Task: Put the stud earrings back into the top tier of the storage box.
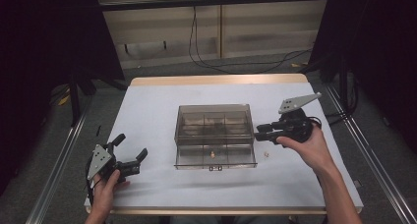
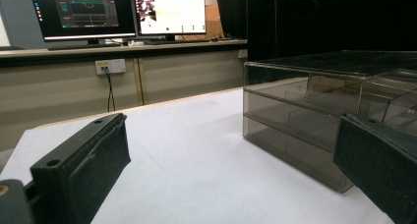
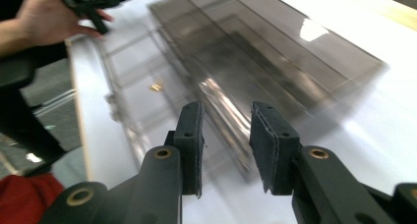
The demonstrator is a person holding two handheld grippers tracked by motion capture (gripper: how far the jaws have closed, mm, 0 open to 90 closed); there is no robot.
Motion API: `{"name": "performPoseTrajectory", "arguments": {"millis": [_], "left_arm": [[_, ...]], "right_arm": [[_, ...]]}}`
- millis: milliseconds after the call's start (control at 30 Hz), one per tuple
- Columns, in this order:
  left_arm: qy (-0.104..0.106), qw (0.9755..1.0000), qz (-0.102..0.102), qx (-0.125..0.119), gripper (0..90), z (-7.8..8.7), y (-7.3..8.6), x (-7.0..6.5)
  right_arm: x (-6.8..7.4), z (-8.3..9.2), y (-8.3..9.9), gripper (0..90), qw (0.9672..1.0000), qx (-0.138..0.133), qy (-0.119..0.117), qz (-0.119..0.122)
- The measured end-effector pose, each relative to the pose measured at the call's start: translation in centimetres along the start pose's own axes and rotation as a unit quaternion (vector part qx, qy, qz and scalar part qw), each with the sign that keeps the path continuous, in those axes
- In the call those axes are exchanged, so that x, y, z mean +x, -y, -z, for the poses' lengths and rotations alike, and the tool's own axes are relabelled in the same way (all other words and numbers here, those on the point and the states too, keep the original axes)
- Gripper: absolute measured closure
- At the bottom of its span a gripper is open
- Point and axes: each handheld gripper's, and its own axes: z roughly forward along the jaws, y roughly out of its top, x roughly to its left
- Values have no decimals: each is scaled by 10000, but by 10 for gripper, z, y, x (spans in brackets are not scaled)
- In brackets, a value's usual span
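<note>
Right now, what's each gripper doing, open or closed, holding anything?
Left gripper: open, holding nothing.
Right gripper: partly open beside the clear drawer box, holding nothing.

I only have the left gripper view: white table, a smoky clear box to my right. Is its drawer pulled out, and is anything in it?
Observer: Yes. From the high view the drawer of the box is pulled toward the person, with one small tan item inside.
Operator: Where are the right tongs?
Observer: The right tongs are at the box's right side, jaws a little apart, holding nothing.
Operator: Anything loose on the table?
Observer: One small pale piece lies on the table just right of the drawer, near the right hand.
</note>
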Motion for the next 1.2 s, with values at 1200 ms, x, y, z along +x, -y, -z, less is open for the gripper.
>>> {"name": "performPoseTrajectory", "arguments": {"millis": [1200], "left_arm": [[-1, 10000, -1, 12, 6, 0, 0, 0]], "right_arm": [[-33, -61, 45, 658, 9659, 2455, 696, -436]]}}
